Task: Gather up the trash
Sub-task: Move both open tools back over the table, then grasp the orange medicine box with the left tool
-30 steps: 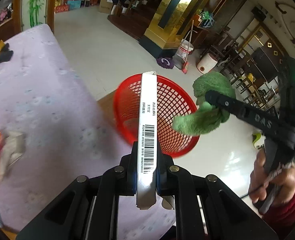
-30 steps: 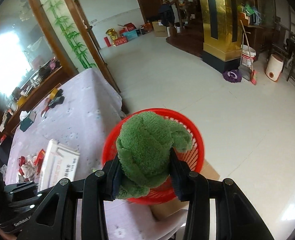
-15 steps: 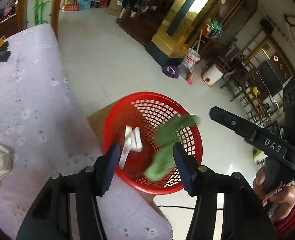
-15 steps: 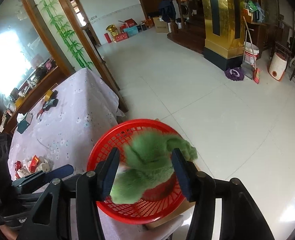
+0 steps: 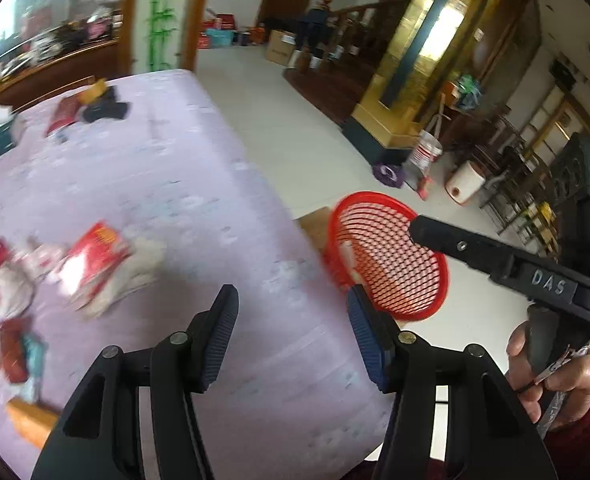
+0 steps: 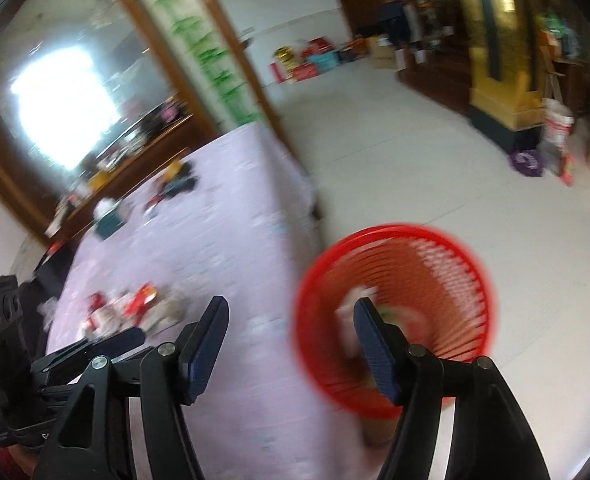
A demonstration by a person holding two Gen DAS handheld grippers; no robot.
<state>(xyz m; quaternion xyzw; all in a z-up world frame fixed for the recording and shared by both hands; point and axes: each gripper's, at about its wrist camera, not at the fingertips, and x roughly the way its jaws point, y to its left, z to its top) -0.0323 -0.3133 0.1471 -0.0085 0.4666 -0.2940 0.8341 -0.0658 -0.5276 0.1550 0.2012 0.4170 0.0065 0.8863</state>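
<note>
Left claw (image 5: 291, 332): jaws spread wide, empty, above the lilac-clothed surface (image 5: 167, 184).
Right claw (image 6: 289, 338): jaws spread wide, empty.
Bin: red plastic mesh basket (image 5: 391, 256), ahead-right of the left claw, just off the surface edge; pale items inside.
Remaining trash: crumpled red-and-white wrappers (image 5: 95, 268), ahead-left of the left claw.
Technique: approach the wrappers low with jaws wide; straddle one piece fully before closing.

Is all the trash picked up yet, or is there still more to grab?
Not yet. Some is done: the red basket already has something white and green inside. Nothing is in hand; the left hand-held gripper and right hand-held gripper are both open. Left to do: the red and white wrappers on the purple tablecloth.
</note>
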